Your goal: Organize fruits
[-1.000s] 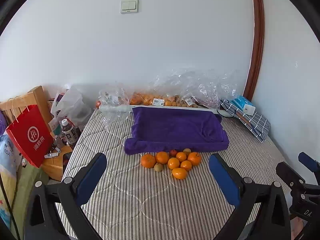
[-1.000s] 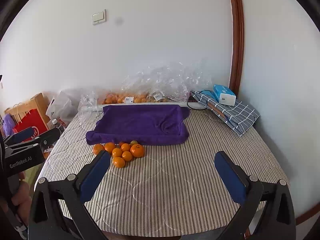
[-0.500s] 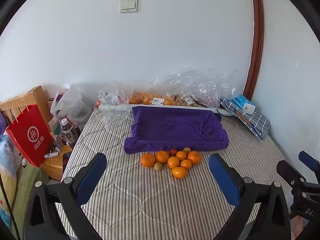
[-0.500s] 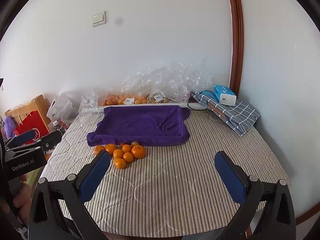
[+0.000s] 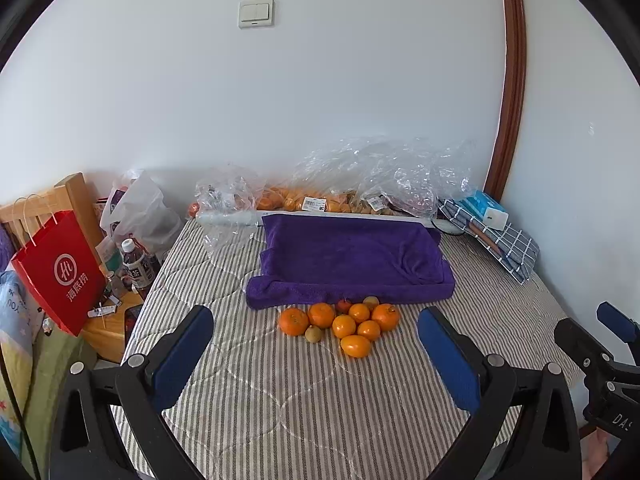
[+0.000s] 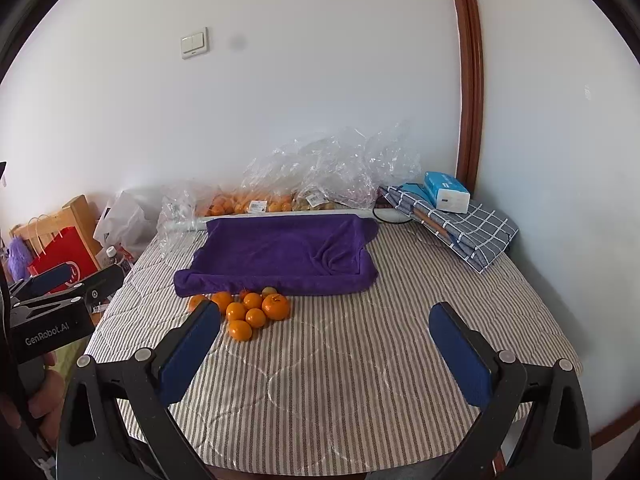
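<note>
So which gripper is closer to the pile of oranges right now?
Left, I'd judge. The left gripper faces the pile of oranges head-on; the right gripper sits off to their right. Both hover short of them.

Seven oranges [image 5: 344, 326], one purple towel [image 5: 348, 258]

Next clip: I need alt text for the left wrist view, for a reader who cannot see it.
A cluster of oranges and a few smaller fruits lies on a striped tablecloth, just in front of a purple towel. The open left tool frames it from below, holding nothing. Clear plastic bags of fruit line the white wall behind.
</note>
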`<move>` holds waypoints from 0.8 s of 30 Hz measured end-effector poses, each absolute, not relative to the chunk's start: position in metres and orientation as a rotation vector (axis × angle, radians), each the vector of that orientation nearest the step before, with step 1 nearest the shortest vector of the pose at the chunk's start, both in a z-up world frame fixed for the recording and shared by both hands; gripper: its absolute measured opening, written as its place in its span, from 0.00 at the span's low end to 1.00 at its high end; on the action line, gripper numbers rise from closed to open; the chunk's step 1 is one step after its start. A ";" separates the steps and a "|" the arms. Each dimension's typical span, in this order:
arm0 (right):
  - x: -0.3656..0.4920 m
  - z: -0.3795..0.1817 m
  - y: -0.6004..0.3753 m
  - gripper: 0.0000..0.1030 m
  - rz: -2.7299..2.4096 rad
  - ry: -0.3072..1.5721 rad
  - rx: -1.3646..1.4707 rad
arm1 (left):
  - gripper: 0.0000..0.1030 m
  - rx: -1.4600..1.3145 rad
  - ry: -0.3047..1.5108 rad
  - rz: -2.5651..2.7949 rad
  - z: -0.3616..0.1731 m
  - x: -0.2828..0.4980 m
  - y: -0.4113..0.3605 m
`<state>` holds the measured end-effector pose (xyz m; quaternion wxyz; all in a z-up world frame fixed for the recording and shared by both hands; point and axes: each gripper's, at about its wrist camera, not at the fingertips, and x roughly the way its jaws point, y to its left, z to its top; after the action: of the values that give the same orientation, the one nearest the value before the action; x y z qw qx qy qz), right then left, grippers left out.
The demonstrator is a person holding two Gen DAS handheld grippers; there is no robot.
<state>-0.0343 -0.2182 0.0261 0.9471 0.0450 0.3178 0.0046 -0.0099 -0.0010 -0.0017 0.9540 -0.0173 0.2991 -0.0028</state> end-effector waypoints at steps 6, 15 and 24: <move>-0.035 0.025 -0.218 0.99 0.009 0.648 0.097 | 1.00 -0.035 0.609 -0.004 -0.002 -0.010 -0.002; -0.031 0.024 -0.217 0.99 0.014 0.638 0.090 | 1.00 -0.031 0.608 -0.006 -0.003 -0.009 -0.004; -0.011 0.015 -0.216 0.99 0.012 0.630 0.075 | 1.00 -0.032 0.626 -0.004 -0.012 0.015 -0.001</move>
<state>-0.0110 -0.2160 0.0154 0.9501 0.0367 0.3097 0.0060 0.0145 -0.0007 -0.0117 0.9513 -0.0155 0.3078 -0.0017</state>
